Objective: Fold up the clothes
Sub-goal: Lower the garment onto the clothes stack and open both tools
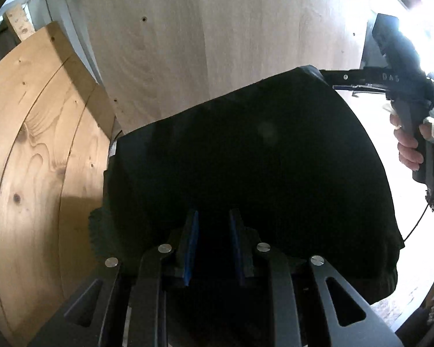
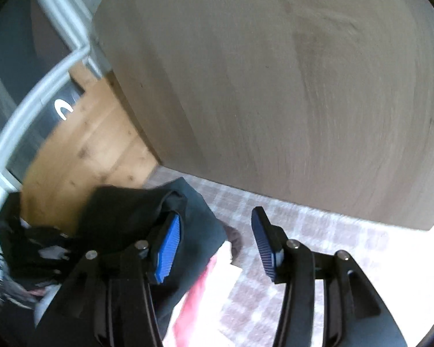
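Left claw point(image 1: 214, 217) is pitched steeply down over a dark garment point(image 1: 246, 159). Its blue pads are set a narrow gap apart. Cloth is seen in and around that gap, but the area is too dark to tell whether it is pinched.

The garment is spread wide across the left wrist view, hanging in front of a pale wooden panel point(image 1: 188, 43). One top corner is met by the far end of the right claw point(image 1: 332, 79); contact there is probably a touch, glare prevents confirmation. The right tool's handle is wrapped by a hand point(image 1: 409, 144).

In the right wrist view, the right claw point(image 2: 217, 225) is released, pads point(image 2: 167, 248) well apart, nothing between them. The left pad is lying against a fold of the dark garment point(image 2: 136, 214). No container is seen.

Only the right wrist view shows:
- a checked cloth point(image 2: 303, 231) under the claw
- a pink and white item point(image 2: 205, 289) below the dark garment
- a heap of dark clothes point(image 2: 29, 245) at lower left
- blurred white railing point(image 2: 43, 86)

Only the left wrist view shows the knotty pine boards point(image 1: 37, 159) at left.
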Available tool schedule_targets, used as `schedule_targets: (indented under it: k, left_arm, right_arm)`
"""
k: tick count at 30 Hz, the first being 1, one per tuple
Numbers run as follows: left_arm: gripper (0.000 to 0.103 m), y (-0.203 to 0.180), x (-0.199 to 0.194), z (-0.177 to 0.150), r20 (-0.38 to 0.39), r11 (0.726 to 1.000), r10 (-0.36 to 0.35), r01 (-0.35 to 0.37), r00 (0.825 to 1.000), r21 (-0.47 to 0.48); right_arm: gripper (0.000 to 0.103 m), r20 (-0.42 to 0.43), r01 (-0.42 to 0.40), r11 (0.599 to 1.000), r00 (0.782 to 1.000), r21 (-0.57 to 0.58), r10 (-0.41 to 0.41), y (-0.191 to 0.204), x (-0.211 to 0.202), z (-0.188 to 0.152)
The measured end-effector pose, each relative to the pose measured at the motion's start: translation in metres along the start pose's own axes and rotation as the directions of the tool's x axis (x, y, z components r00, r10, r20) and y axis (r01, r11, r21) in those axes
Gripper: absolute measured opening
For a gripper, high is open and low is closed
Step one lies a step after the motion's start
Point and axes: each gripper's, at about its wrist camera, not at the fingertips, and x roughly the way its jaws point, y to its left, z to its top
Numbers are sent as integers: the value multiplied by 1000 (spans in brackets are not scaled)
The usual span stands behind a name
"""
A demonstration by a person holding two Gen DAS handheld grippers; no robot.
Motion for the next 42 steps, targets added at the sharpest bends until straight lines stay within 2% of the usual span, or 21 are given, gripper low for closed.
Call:
schedule_targets:
  k: [1,2,6,8,10,12,13,14,16,18,21,25,28,33,35,37,42]
  left_arm:
    - [22,0,0,0,2,1000,-4,4,1000,-2]
    - [23,0,-1,-1,3,1000,-7,7,1000,0]
    - [24,3,2,-4,0,1000,-6,6,1000,2]
    - [26,4,2,-5,1,1000,-10,10,1000,-7]
    - [27,5,1,-6,4,1000,-11,11,1000,-14]
    - [28,4,-1,-6,10,1000,-3,3,1000,-22]
    - [29,4,-2,-7,13,1000,3,-3,1000,-28]
    - [30,3,-4,-7,14,999,12,-12,1000,-32]
    - [36,-1,-9,-10,14,998,36,-36,999,-42]
    - [52,-5,-16,-14,22,997,57,-56,998,-50]
    - [56,-11,-33,-24,54,996,69,-65,996,-67]
    - [60,-19,-53,-44,80,993,85,-78,993,-85]
    - [62,-26,-72,-65,96,991,98,-88,991,-103]
    - [70,-43,-108,-93,142,986,134,-117,981,-117]
    - [73,-51,-121,-101,163,984,143,-124,976,-126]
    - [74,-57,-133,-109,180,984,141,-118,974,-134]
    - [75,-71,-154,-128,208,983,138,-108,968,-147]
  right_arm:
    - [47,-4,-3,1000,1000,11,3,-4,-1,2]
    - [47,-8,29,1000,1000,-9,-29,-2,-2,4]
    - [47,11,112,984,994,-135,-112,23,-8,0]
    - [47,13,195,947,980,-256,-198,42,-11,-6]
    - [47,41,299,878,951,-374,-306,61,-16,-15]
    - [47,86,377,831,923,-410,-376,75,-26,-22]
    - [47,116,398,826,916,-400,-385,81,-35,-24]
    - [49,145,402,828,915,-391,-376,88,-46,-28]
    - [49,169,336,857,941,-391,-292,110,-60,-41]
    - [49,142,247,881,968,-403,-207,130,-63,-59]
    - [49,79,198,883,980,-425,-182,150,-44,-87]
    - [49,-48,225,863,960,-452,-276,158,-2,-123]
    - [49,-76,252,844,943,-473,-324,161,-12,-146]
    - [50,-23,284,863,946,-418,-322,167,-75,-162]
    - [57,11,310,867,943,-390,-332,169,-101,-170]
    - [58,37,330,874,940,-356,-340,167,-128,-181]
    - [58,71,349,899,937,-266,-343,164,-158,-200]
